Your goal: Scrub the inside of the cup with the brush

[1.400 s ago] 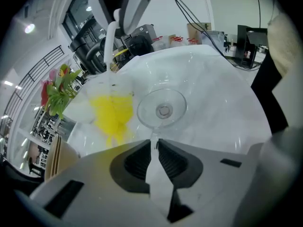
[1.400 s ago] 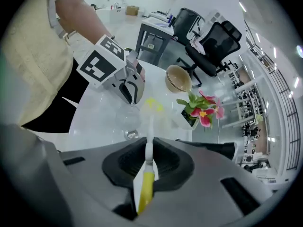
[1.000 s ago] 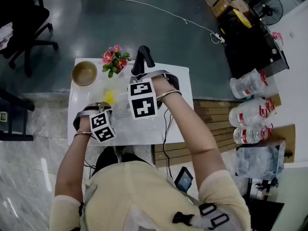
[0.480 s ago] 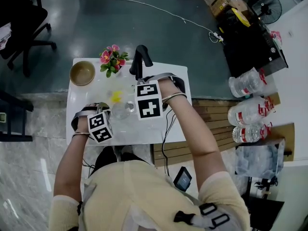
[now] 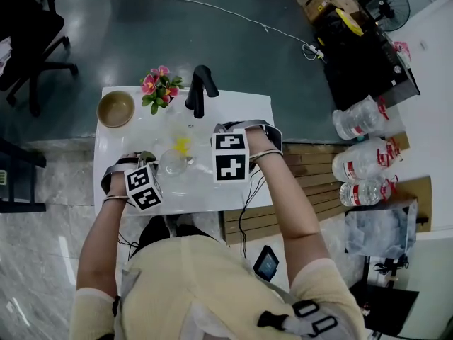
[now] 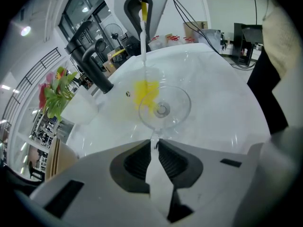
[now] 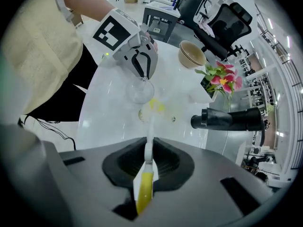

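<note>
A clear stemmed glass [image 6: 163, 109] hangs tilted over the white sink top [image 5: 255, 112]. My left gripper [image 6: 155, 143] is shut on its thin stem. The brush has a white shaft [image 6: 143, 41] and yellow bristles [image 6: 146, 91]; my right gripper [image 7: 148, 148] is shut on its handle [image 7: 144, 188]. In the head view the bristles [image 5: 182, 145] sit just beyond the glass [image 5: 173, 163], on the faucet side. They look to be outside the bowl. Whether they touch the rim I cannot tell.
A black faucet [image 5: 198, 87] stands at the far edge, with a pot of pink flowers [image 5: 159, 87] and a tan bowl [image 5: 115, 108] to its left. Water bottles [image 5: 364, 165] lie on the floor to the right.
The right gripper has moved to the right with the brush, and the yellow bristles have shifted right with it. The left gripper and the glass have stayed put.
</note>
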### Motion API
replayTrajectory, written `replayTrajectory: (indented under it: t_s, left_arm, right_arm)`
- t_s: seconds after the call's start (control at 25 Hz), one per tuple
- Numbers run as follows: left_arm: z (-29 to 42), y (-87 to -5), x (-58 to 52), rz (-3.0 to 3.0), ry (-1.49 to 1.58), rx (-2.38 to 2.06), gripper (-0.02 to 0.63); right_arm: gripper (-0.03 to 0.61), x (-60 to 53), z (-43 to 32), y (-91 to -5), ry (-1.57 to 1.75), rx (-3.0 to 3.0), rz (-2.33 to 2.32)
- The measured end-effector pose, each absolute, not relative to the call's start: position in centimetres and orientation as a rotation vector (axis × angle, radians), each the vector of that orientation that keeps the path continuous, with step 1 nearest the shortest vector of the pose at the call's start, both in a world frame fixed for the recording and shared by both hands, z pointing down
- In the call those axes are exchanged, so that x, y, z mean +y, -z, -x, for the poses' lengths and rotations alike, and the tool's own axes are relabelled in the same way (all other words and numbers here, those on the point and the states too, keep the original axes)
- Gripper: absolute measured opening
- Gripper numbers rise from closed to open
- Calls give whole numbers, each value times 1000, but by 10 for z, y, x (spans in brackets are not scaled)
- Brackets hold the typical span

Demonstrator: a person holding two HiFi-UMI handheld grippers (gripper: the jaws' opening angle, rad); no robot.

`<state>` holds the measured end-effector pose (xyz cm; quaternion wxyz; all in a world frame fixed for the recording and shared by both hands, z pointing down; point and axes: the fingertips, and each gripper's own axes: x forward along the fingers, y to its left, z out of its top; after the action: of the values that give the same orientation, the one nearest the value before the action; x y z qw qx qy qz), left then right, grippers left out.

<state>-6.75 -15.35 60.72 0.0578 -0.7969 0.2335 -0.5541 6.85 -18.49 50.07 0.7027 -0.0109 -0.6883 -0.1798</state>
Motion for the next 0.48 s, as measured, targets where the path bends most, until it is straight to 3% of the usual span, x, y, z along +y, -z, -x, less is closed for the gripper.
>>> replayTrajectory:
  t_s: [0.48]
  left_arm:
    - [66,-607,-154,2425,1682,710,57]
  right_arm:
    - [51,-160,-88,-508,329,-1516,14]
